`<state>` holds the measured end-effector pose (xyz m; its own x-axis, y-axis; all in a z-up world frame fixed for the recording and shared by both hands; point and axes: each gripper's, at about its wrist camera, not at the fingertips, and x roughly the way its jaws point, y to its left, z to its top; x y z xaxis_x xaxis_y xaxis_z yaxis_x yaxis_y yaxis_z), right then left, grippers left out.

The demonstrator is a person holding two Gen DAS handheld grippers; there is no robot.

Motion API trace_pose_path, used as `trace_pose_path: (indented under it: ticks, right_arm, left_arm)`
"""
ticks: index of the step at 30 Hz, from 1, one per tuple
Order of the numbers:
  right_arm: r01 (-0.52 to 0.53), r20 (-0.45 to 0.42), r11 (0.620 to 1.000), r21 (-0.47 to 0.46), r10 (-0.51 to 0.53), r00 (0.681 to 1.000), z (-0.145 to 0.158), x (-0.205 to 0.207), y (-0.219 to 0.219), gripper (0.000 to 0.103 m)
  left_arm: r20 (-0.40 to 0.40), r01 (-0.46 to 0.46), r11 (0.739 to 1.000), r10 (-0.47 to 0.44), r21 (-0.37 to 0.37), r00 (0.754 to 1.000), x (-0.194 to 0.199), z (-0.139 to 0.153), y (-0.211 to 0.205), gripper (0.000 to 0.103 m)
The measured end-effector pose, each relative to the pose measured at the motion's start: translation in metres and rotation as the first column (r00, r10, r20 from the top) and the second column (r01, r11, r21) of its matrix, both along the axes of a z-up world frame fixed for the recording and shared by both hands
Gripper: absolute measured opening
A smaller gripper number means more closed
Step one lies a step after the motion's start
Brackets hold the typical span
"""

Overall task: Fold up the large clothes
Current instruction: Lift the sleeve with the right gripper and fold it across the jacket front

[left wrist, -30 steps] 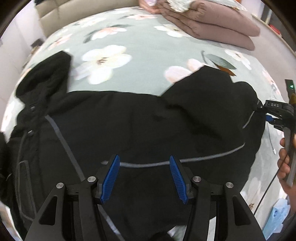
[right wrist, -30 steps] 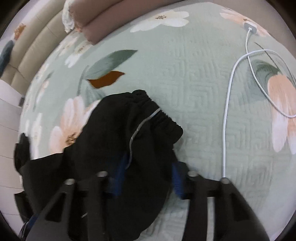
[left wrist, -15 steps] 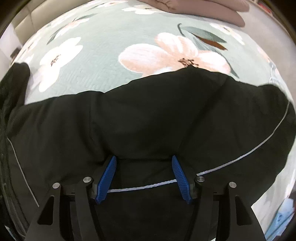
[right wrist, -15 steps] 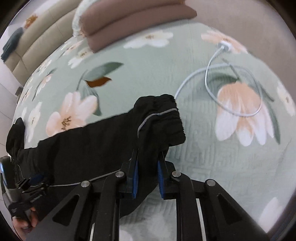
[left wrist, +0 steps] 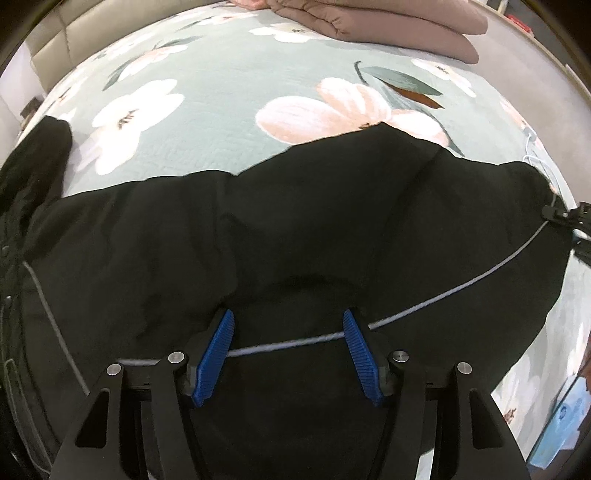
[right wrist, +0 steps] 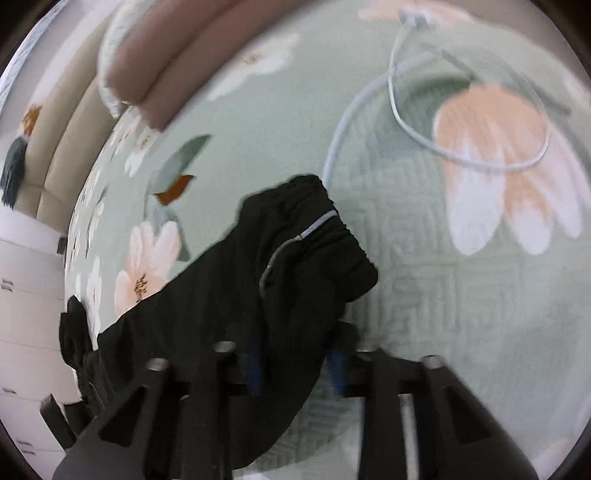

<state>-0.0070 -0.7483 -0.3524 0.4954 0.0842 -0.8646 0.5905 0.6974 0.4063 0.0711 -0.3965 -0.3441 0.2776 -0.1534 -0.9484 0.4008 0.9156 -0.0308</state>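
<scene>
Here, the black jacket [left wrist: 295,229] lay spread across the floral bedspread [left wrist: 207,122]. My left tongs [left wrist: 288,354] stood wide open, pads pressed down into the fabric astride a grey piping line, gripping nothing. My right tongs [right wrist: 295,363] were opening, with the jacket's sleeve cuff [right wrist: 317,236] between them, near a white cable [right wrist: 424,122].

A floral green bedspread [left wrist: 221,155] is covering the bed. Folded mauve bedding [left wrist: 388,26] is lying at its far end. A white cable [right wrist: 406,122] is looping across the quilt.
</scene>
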Motion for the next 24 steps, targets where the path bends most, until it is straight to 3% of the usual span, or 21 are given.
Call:
trace_pose_path:
  ticks: [4,9,14,18,24]
  right_arm:
    - [-0.138,-0.025,0.952,-0.272,0.136,0.990,0.051,0.010,0.063,0.019]
    - [-0.267,0.027,0.854,-0.446,0.311,0.950,0.114,0.025,0.160,0.018]
    - [-0.429,0.056,0.787,-0.443,0.502,0.863,0.136,0.047,0.267,0.018]
    - [-0.559,0.015,0.697,-0.448,0.632,0.775,0.127,0.068,0.365,0.018]
    - [-0.693,0.027,0.618,-0.371,0.753,0.657,0.109,0.080,0.490,0.018]
  left_arm:
    - [0.027,-0.011,0.999,0.011,-0.030,1.000,-0.010,0.022,0.029,0.063]
    - [0.042,-0.067,0.997,0.069,-0.037,0.997,-0.020,0.050,0.096,0.063]
    - [0.065,-0.171,0.985,0.173,-0.038,0.983,-0.023,0.075,0.174,0.063]
    - [0.077,-0.238,0.971,0.238,-0.010,0.968,-0.028,0.089,0.239,0.063]
    - [0.085,-0.329,0.944,0.328,-0.001,0.941,-0.035,0.094,0.323,0.063]
